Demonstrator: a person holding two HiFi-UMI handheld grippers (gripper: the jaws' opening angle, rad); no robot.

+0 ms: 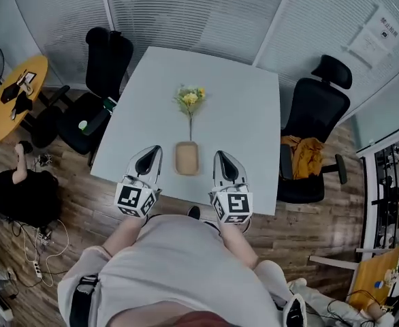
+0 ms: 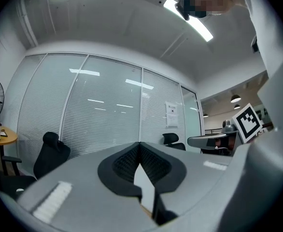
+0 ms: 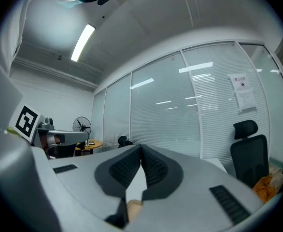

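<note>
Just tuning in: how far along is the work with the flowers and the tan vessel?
Done: nothing visibly. The flowers seem to lie on the table, stem toward the tan vessel. In hand: nothing. The left gripper and right gripper flank the vessel, both shut and empty. Left: any handling of either thing.

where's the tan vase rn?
Head view: the tan vase sits near the white table's near edge, between the left gripper and the right gripper, touching neither; its yellow flowers reach toward the table's middle.
</note>
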